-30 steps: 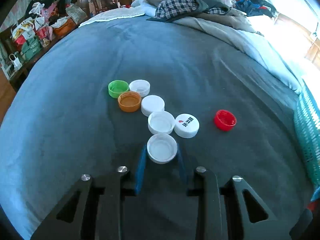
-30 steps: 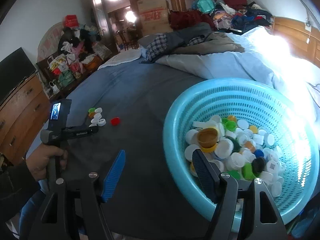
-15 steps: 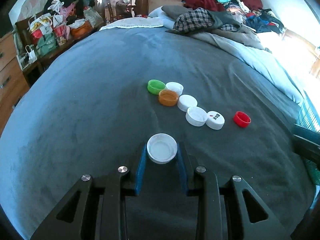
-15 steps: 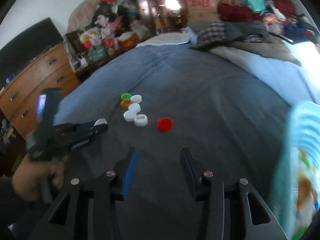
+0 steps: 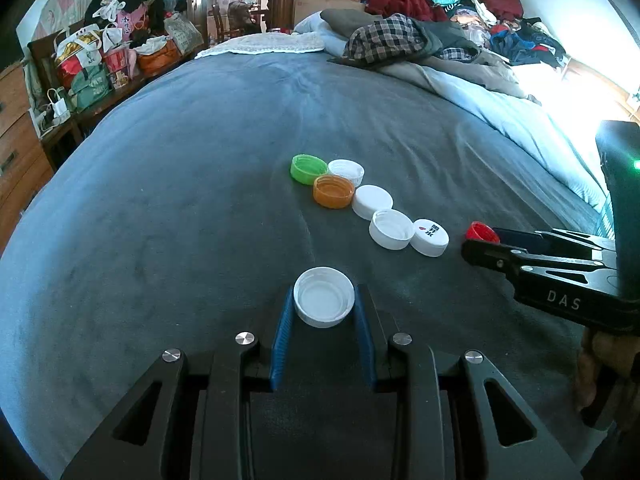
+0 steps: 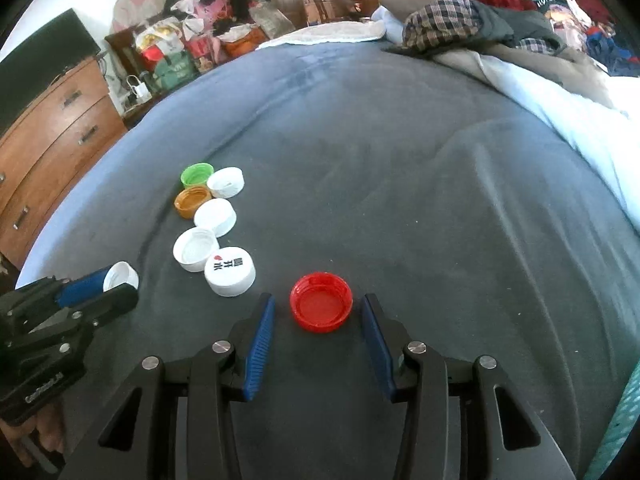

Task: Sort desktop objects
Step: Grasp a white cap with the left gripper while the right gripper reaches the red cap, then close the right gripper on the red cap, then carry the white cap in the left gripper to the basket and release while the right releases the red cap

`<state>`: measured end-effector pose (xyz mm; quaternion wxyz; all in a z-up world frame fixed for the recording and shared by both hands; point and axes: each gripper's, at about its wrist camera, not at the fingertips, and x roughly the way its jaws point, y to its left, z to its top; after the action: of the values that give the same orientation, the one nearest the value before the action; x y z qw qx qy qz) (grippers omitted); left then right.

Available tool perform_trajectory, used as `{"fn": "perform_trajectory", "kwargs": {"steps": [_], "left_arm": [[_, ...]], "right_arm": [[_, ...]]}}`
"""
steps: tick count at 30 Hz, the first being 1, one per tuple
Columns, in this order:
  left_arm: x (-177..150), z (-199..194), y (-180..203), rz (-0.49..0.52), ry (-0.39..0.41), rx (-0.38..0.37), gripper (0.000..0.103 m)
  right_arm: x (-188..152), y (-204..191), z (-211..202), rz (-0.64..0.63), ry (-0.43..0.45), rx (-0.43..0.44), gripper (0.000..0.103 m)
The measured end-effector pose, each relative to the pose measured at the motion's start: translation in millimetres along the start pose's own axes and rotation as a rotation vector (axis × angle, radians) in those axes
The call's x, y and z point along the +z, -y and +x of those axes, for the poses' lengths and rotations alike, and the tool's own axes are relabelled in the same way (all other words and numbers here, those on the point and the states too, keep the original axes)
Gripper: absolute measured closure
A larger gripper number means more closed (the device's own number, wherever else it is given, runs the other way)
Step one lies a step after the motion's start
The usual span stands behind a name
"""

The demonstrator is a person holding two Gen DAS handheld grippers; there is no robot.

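My left gripper is shut on a white bottle cap, open side up, held above the grey bedspread; it also shows in the right wrist view. My right gripper is open, its blue fingers either side of a red cap that lies on the bed, not touching it. The red cap is partly hidden behind the right gripper in the left wrist view. A row of caps lies on the bed: green, orange, several white, one printed.
The grey bedspread covers the bed. Piled clothes and a plaid shirt lie at the far end. A wooden dresser and bags stand at the left. A turquoise basket edge shows at the lower right.
My left gripper lifted the white cap away from the row and pulled back. My right gripper swung from the basket to the bed and came down around the red cap.
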<state>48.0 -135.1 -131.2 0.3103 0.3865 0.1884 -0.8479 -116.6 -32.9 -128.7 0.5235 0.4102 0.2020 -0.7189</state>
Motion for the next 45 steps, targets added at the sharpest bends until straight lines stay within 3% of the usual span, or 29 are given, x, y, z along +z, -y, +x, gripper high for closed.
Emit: {"fn": "perform_trajectory", "kwargs": {"steps": [2, 5, 9, 16, 24, 45], "left_arm": [[0, -1, -1, -0.001, -0.001, -0.002, 0.077], [0, -8, -1, 0.003, -0.006, -0.017, 0.077], [-8, -33, 3, 0.031, -0.005, -0.042, 0.077], [-9, -100, 22, 0.074, 0.082, -0.067, 0.077], [0, -134, 55, 0.133, 0.120, -0.123, 0.077], [28, -168, 165, 0.261, 0.202, -0.253, 0.077]], "right_arm": [[-1, 0, -5, 0.003, 0.002, -0.006, 0.071], [-8, -4, -26, 0.021, 0.024, -0.005, 0.071], [-30, -21, -82, 0.028, 0.080, 0.014, 0.071], [-70, -41, -158, 0.051, 0.142, 0.014, 0.071], [-82, -48, -219, 0.043, 0.220, -0.031, 0.071], [-90, 27, -315, 0.120, 0.336, -0.188, 0.070]]}}
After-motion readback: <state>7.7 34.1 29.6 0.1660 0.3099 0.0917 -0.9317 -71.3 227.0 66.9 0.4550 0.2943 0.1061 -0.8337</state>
